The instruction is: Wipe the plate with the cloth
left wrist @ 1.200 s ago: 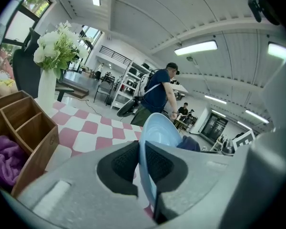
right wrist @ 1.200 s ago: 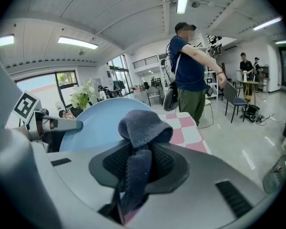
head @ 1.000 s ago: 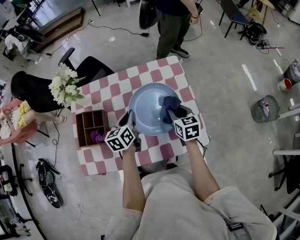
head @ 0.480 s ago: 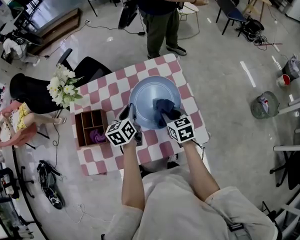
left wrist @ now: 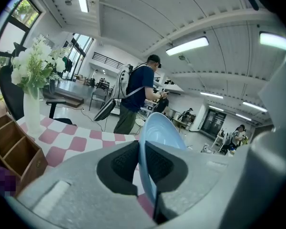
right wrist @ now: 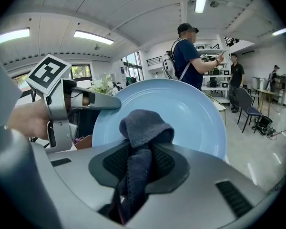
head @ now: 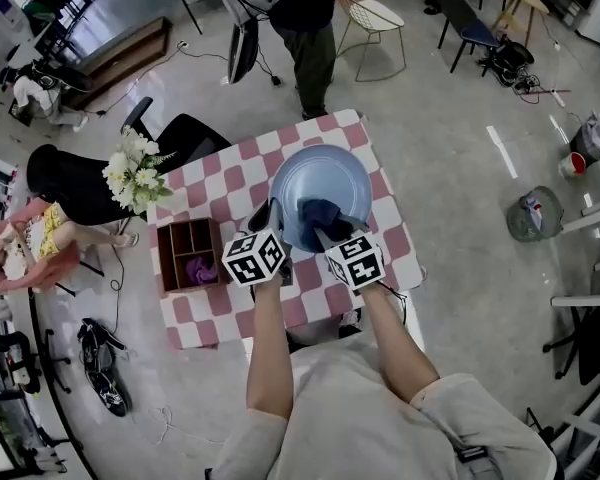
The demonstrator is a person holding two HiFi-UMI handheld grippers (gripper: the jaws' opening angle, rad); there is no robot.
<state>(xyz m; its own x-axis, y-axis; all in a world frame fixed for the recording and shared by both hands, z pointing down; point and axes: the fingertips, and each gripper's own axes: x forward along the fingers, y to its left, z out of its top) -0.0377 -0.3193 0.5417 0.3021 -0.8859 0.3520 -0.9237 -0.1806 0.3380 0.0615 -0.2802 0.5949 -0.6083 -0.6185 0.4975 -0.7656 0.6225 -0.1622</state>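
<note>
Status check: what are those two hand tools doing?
Left gripper shut on plate rim. Right gripper shut on cloth, cloth against plate face. Nothing blocking.

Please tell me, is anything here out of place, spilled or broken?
Nothing stands out. The left gripper is shut on the rim of the round light blue plate, and the right gripper holds the dark blue cloth over its face. The plate looks whole, and nothing lies spilled on the checked tablecloth.

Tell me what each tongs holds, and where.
Left tongs clamp the blue plate by its near rim; right tongs pinch the dark cloth at a bunched fold.
</note>
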